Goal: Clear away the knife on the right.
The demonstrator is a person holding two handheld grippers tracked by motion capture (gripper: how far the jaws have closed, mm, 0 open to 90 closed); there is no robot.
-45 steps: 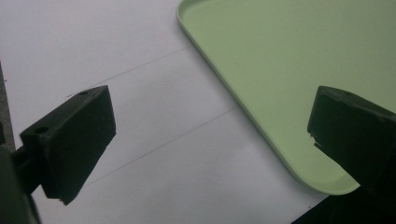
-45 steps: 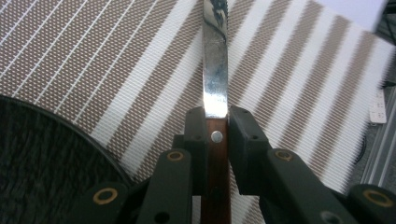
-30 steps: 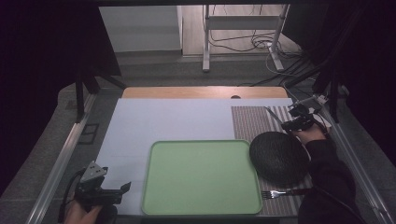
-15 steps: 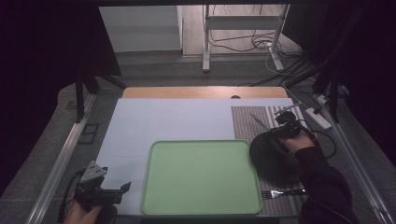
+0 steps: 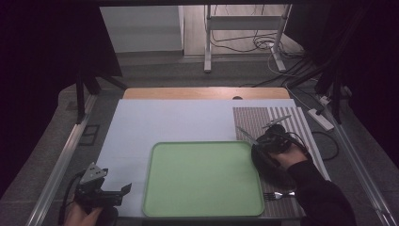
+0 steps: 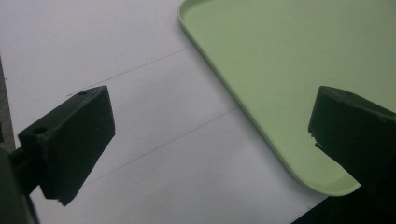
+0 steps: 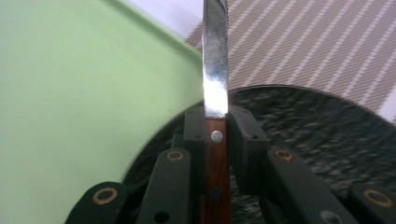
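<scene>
Two tongs are at work around the green tray, which I take as my landmark because it sits square in front of me on the white sheet. To the right of the tray lies the striped placemat, and on it, touching the tray's right edge, the dark speckled plate; I judge the setting is being laid out beside the tray so each piece has its own spot. Over the plate's near-tray side my right gripper is clamped on the knife, jaws pinching the wooden handle just below the blade, the blade pointing away toward the mat's far part; I grip at the handle so the steel stays free to be laid down flat. My left gripper hovers off the tray's near left corner, jaws wide apart and holding nothing, parked there out of the way, I think. The fork rests on the mat by the tray's near right corner.
</scene>
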